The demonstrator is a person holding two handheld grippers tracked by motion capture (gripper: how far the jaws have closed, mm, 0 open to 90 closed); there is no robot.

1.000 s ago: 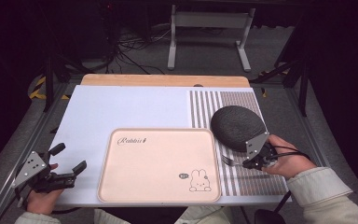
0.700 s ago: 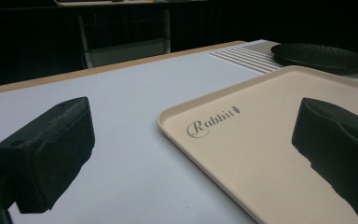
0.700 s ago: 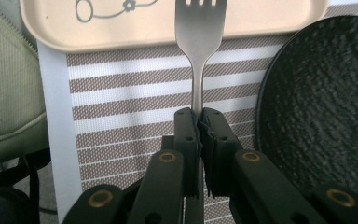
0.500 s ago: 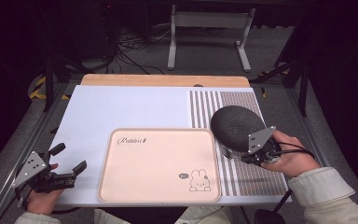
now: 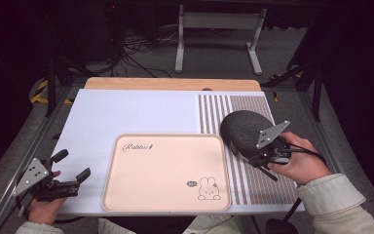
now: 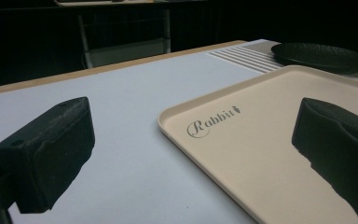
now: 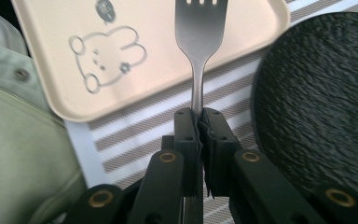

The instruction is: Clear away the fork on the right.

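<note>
- Fork [image 7: 200, 42] sits clamped by its handle in my right tongs [image 7: 199, 116], tines out over the striped mat [image 7: 135, 135] by the tray's [image 7: 242, 28] corner, beside the black plate [image 7: 317, 102].
- My left tongs [image 5: 70, 165] rest apart at the tabletop's near left corner.

One fork [image 7: 200, 42], one black plate [image 5: 242, 130], one tray [image 5: 165, 170], two tools

Dark room, lit table only.
Grey floor [image 5: 214, 53] w/ loose black cables [image 5: 141, 46] far left; white metal stand [image 5: 216, 29] far centre. Table [image 5: 126, 112]: white top, wood strip [image 5: 173, 84] at far edge, metal frame rail [image 5: 39, 146] on left. Bkgd walls lost in shadow.
</note>
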